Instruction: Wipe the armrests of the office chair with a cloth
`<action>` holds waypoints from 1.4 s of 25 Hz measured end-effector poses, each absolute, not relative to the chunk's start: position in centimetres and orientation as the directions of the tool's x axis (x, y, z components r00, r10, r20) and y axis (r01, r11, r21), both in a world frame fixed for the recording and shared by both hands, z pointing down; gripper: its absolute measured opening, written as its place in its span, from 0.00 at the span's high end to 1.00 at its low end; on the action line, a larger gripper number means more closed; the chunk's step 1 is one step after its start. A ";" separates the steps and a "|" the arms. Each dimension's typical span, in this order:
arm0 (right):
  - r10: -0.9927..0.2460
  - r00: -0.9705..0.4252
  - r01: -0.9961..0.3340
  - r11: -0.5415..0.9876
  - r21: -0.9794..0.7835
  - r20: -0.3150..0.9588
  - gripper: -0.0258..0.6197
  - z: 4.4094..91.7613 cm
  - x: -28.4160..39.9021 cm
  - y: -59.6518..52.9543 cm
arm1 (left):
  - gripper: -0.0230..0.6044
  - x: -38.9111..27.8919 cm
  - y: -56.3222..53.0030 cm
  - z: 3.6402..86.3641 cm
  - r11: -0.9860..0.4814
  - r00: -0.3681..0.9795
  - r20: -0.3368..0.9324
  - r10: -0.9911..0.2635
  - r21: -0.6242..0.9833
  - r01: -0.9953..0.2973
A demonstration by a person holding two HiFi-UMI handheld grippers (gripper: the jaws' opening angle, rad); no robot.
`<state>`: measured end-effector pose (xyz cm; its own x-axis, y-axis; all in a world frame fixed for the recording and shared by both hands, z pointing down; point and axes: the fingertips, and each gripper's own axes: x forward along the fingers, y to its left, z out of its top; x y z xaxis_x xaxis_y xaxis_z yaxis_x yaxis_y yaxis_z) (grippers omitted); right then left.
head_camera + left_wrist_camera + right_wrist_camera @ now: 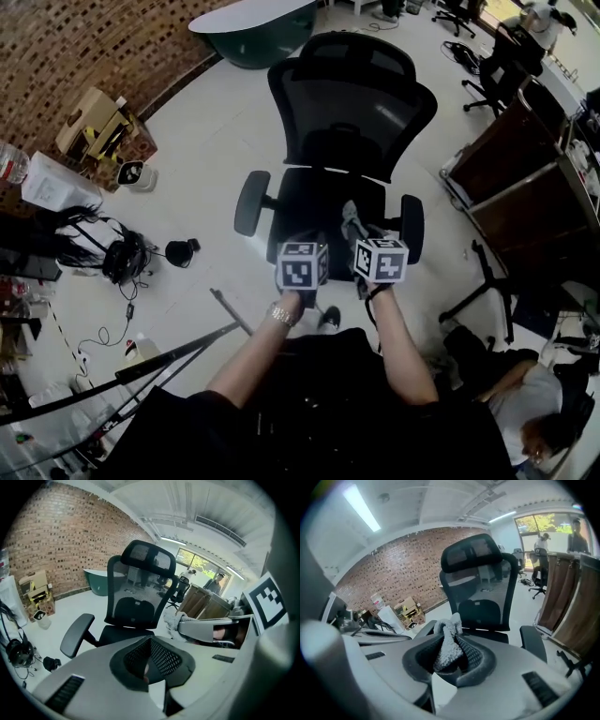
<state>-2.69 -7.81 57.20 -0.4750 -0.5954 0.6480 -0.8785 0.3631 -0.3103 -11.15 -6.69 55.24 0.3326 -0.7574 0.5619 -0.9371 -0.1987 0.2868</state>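
Observation:
A black mesh office chair (pixel 342 141) faces me, its left armrest (pixel 251 202) and right armrest (pixel 412 228) both bare. My right gripper (pixel 356 232) hovers over the seat front, shut on a grey cloth (pixel 351 221); in the right gripper view the cloth (pixel 448 644) stands bunched between the pads. My left gripper (pixel 307 240) floats just to its left, also over the seat front, shut with nothing in it. The left gripper view shows its pads (pixel 161 658) closed together, the left armrest (pixel 76 635) ahead to the left, and the cloth (pixel 172 619) off to the right.
Headphones and cables (pixel 122 257) lie on the floor at left, beyond them cardboard boxes (pixel 94 127) by the brick wall. A green tub (pixel 261 30) stands behind the chair. Wooden crates (pixel 520 178) and other chairs (pixel 502 70) fill the right. Tripod legs (pixel 173 352) cross near my feet.

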 end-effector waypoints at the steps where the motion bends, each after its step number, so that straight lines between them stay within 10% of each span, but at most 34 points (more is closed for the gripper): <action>1: -0.592 -0.486 -0.873 0.358 -0.330 0.643 0.85 57.3 -2.9 -7.1 | 0.95 -11.1 -6.1 55.0 -0.196 0.318 0.559 -0.765 0.268 -0.943; 35: -0.597 -0.561 -0.827 0.431 -0.361 0.573 0.86 54.0 -6.2 -1.7 | 0.95 -11.7 -1.4 52.4 -0.232 0.328 0.515 -0.792 0.242 -0.942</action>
